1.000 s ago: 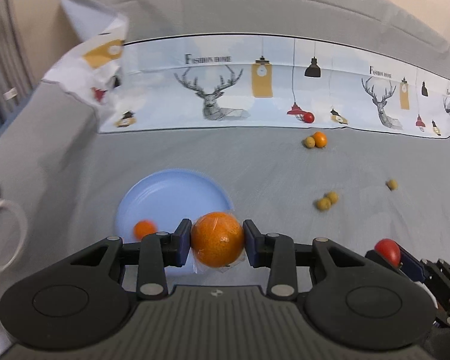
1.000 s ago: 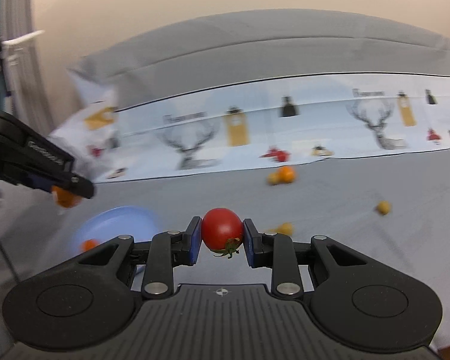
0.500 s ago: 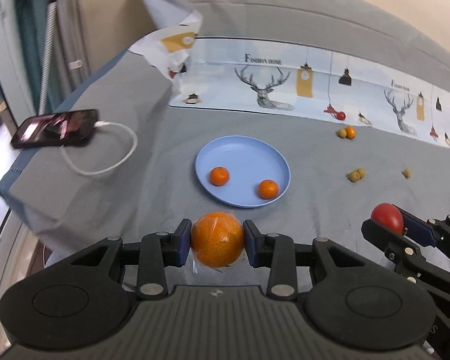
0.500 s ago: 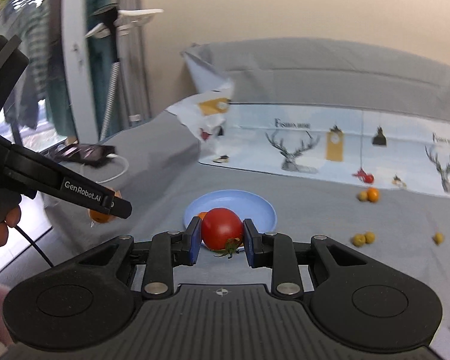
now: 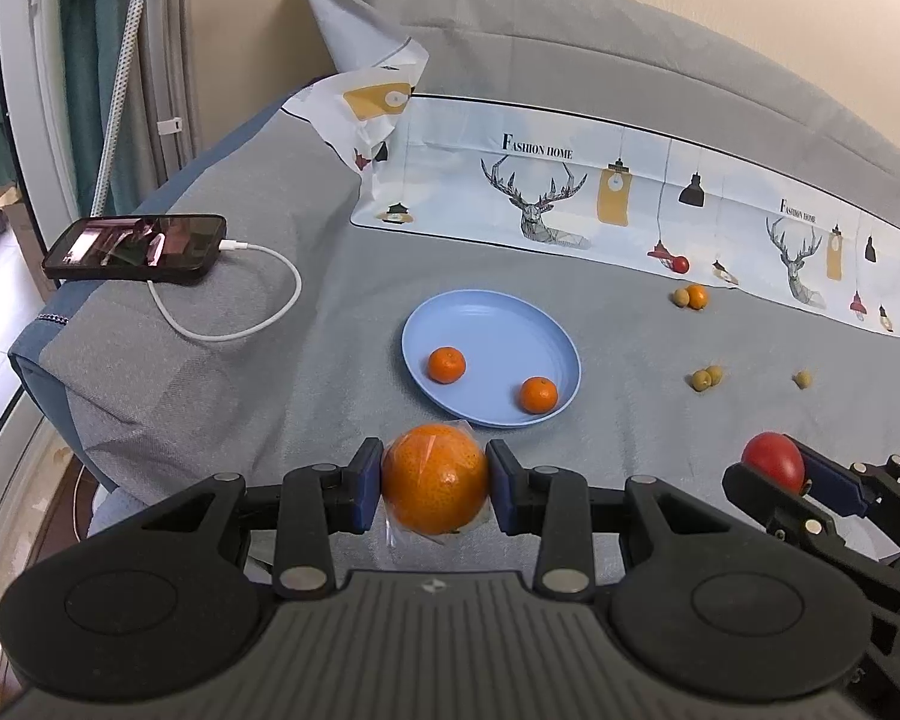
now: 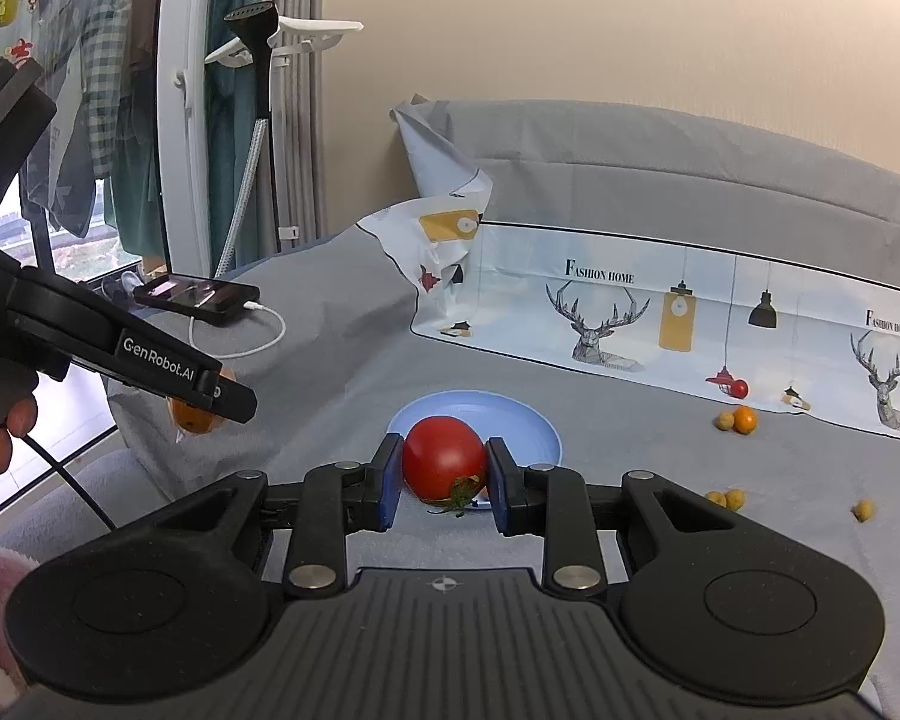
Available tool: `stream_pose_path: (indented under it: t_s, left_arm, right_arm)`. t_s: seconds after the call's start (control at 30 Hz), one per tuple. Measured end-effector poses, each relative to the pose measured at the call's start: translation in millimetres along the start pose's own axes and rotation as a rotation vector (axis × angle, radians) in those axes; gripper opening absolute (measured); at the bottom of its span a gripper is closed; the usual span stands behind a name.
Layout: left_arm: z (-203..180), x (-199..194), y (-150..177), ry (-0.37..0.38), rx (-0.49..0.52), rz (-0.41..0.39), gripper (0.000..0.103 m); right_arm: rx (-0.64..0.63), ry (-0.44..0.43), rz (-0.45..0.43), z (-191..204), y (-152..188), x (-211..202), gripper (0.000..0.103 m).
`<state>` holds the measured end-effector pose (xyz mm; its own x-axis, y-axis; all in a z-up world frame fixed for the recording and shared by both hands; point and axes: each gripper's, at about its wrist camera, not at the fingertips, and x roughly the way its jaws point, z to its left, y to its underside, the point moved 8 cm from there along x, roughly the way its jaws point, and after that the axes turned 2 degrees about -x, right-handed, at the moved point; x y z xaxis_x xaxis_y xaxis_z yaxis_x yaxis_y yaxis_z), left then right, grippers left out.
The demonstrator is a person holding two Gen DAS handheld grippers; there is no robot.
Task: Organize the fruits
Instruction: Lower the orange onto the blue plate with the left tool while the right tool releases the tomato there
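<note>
Claw (image 5: 435, 495) in your left hand pinches the plastic-wrapped large orange (image 5: 435, 477) above the bed's near edge, your right claw (image 6: 444, 474) grips the round red tomato (image 6: 443, 457), so carry both forward over the pale blue round plate (image 5: 480, 315), then spread each.

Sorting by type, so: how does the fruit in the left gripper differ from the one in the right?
The orange in the left gripper is orange, pitted and in clear wrap; the tomato in the right gripper is red, glossy, unwrapped, with a green calyx. Both are round and clamped between blue pads.
</note>
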<state>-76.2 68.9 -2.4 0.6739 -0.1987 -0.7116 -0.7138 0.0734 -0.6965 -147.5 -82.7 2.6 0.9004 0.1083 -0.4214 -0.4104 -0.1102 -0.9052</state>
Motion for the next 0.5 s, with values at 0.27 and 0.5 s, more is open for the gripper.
stream_pose_path:
  t_s: [0.27, 0.5]
  left_arm:
    - [2, 7, 0, 0.003, -0.003, 0.009, 0.041]
    - [3, 15, 0, 0.003, -0.003, 0.022, 0.041]
  right_arm:
    - [-0.011, -0.007, 0.026, 2, 3, 8, 0.03]
    - [-0.008, -0.008, 0.048, 3, 5, 14, 0.03]
